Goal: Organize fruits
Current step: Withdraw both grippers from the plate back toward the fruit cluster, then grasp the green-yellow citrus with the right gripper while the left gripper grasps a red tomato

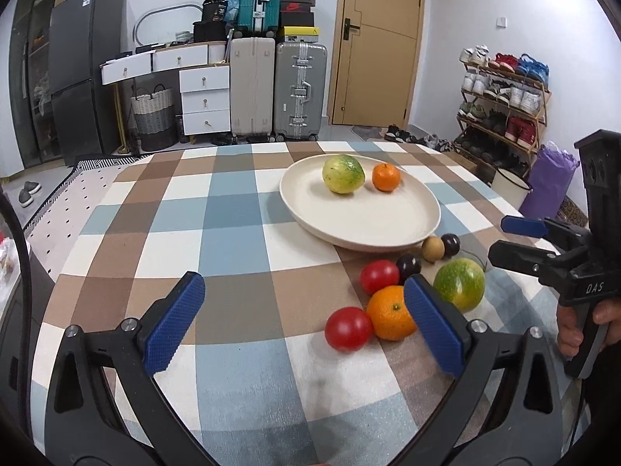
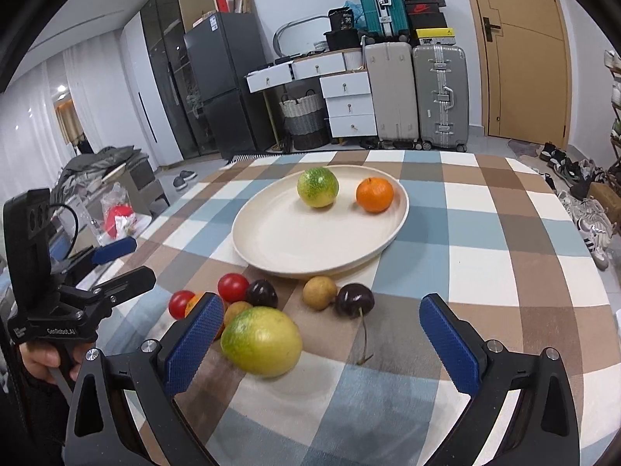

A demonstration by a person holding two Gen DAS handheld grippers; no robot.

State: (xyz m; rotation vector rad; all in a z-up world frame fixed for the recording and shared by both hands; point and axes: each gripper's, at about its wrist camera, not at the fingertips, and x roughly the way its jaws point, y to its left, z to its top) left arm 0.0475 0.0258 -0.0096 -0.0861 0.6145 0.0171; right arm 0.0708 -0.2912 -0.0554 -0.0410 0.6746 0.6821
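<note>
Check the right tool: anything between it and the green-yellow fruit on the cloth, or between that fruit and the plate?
Nothing visible blocks the right tool; the green-yellow fruit lies just ahead, near its left pad. Toward the plate, a tan fruit and dark cherries sit at the near rim, so lift over them.

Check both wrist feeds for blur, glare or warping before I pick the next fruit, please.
Left wrist view: sharp on the plate; strong fisheye bending at the edges, dark corners; soft shadows, no glare. Right wrist view: the near green-yellow fruit looks slightly soft; same warping; bright window haze at far left.
</note>
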